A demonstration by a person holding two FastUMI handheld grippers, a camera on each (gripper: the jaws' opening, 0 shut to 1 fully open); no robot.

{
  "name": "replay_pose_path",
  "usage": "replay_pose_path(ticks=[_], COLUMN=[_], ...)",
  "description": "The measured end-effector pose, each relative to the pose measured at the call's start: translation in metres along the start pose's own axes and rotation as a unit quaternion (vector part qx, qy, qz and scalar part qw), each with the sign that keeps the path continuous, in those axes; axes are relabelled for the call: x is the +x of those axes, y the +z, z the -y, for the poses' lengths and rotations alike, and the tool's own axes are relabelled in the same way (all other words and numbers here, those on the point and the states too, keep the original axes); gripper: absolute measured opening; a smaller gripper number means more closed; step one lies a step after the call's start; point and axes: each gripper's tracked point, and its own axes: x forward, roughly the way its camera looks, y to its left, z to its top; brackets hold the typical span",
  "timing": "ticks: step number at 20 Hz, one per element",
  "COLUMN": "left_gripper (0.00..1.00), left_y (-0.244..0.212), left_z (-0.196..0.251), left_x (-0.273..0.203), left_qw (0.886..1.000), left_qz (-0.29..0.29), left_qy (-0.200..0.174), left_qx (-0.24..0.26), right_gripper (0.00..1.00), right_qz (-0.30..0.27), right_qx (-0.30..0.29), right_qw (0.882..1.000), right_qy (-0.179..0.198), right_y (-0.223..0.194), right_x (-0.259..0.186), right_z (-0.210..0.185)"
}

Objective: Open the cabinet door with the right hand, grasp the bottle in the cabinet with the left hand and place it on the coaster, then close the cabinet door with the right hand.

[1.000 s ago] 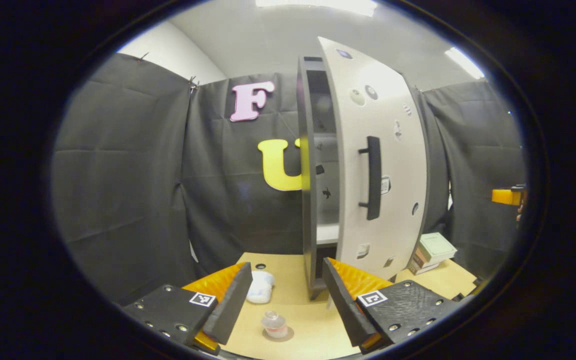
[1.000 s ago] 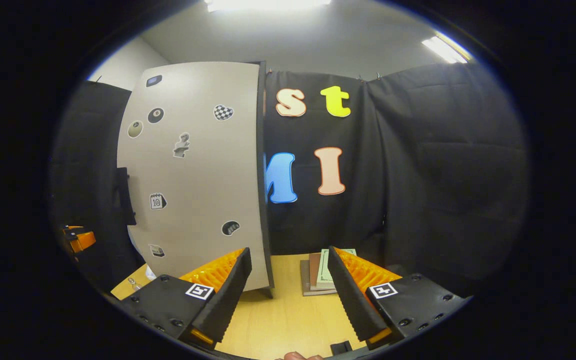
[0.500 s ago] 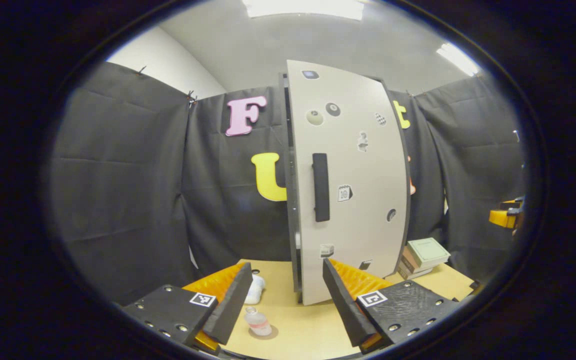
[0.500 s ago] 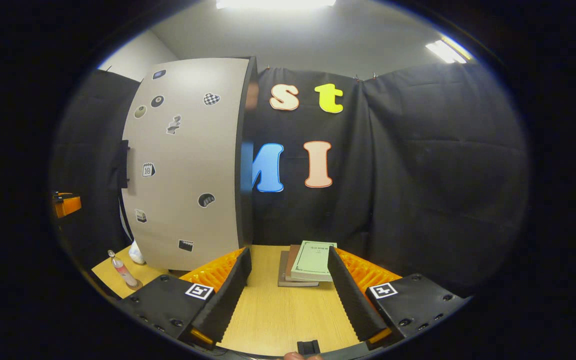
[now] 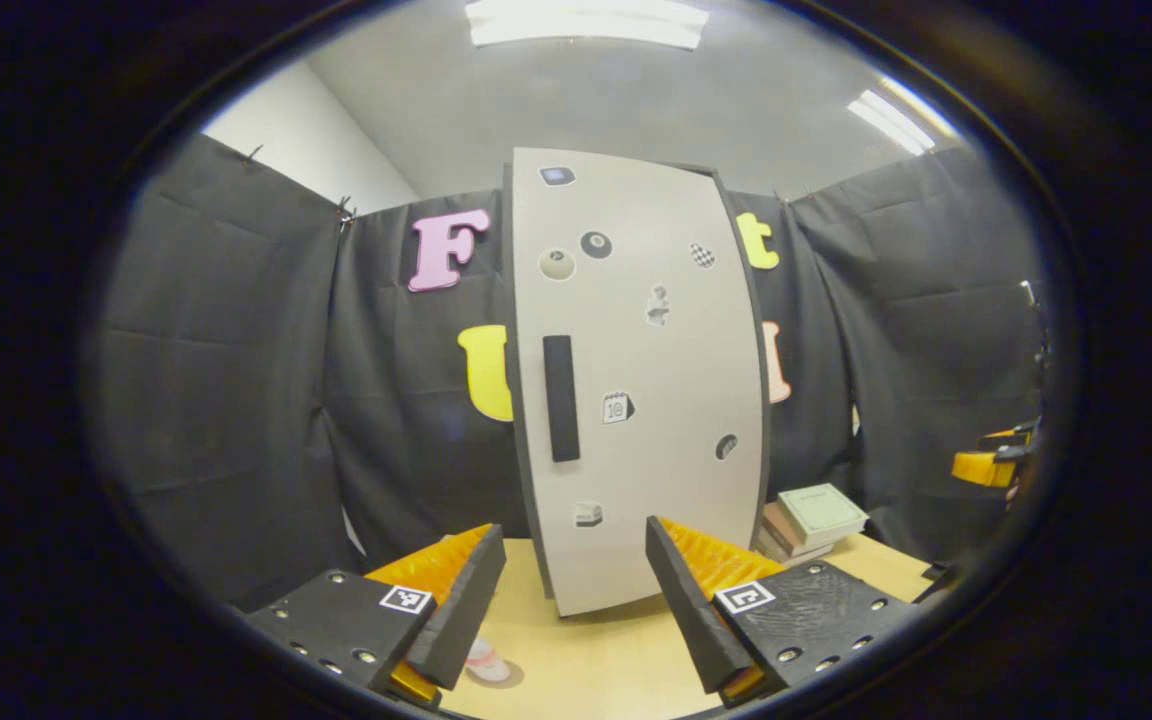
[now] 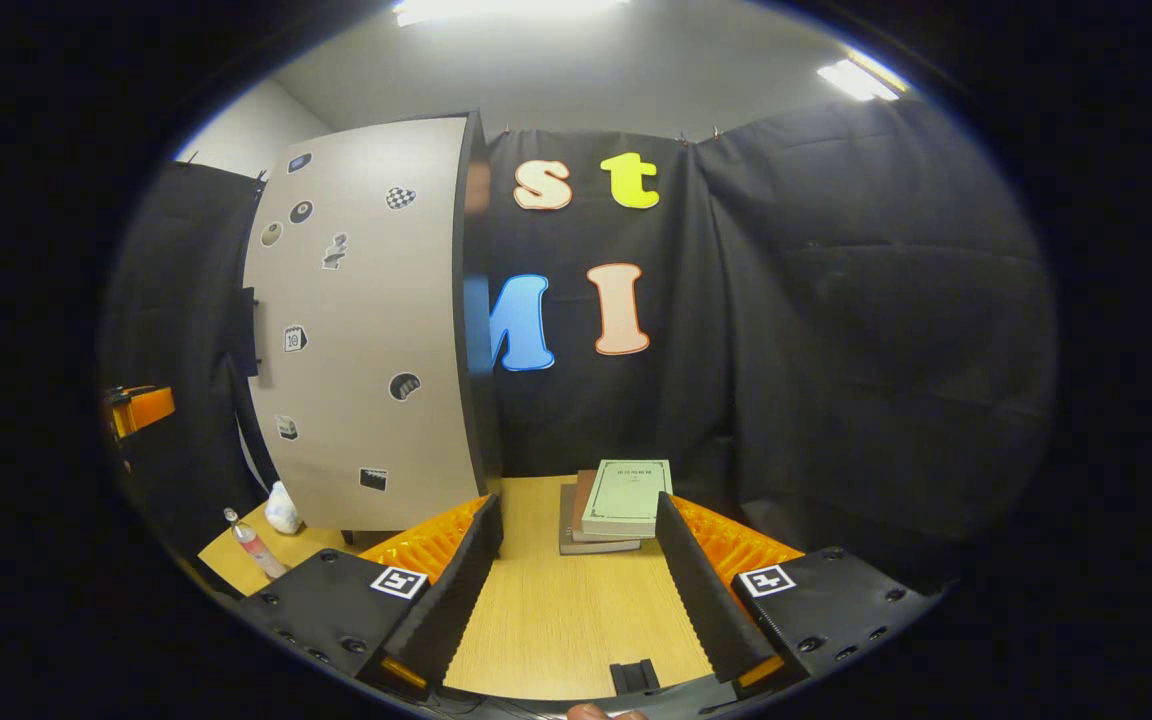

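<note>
The cabinet's pale door (image 5: 646, 400) with its black handle (image 5: 561, 398) lies flat against the dark cabinet body, shut. My left gripper (image 5: 576, 610) is open and empty, in front of the door and apart from it. The small clear bottle (image 5: 484, 663) stands on the round coaster (image 5: 508, 677), half hidden by my left finger. In the right gripper view the door (image 6: 366, 330) is at the left and the bottle (image 6: 254, 545) stands upright on the table's left corner. My right gripper (image 6: 576, 590) is open and empty over the table, well right of the cabinet.
A stack of books (image 6: 621, 500) lies on the wooden table (image 6: 556, 620) right of the cabinet, just ahead of my right gripper. A white crumpled object (image 6: 282, 510) sits beside the cabinet's foot near the bottle. The other gripper (image 5: 986, 465) shows far right in the left gripper view.
The cabinet door has swung from ajar to shut. Both grippers have drawn back from the cabinet, and the bottle has slid toward the bottom of the left gripper view.
</note>
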Motion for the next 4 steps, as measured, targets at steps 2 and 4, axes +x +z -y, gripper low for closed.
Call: replay_pose_path(ticks=[2,4], left_gripper=[0.86,0.86], left_y=[0.0034,0.0072], left_z=[0.0055,0.0093], left_x=[0.0045,0.0051], left_qw=[1.000,1.000], left_qz=[0.001,0.005], left_qy=[-0.009,-0.012], left_qx=[-0.010,-0.017], right_gripper=[0.97,0.97], right_qz=[0.004,0.005], right_qx=[0.004,0.006], right_qw=[1.000,1.000], right_qy=[-0.004,-0.004], right_y=[-0.0004,-0.0003], right_x=[-0.0073,-0.0118], right_z=[0.0061,0.0096])
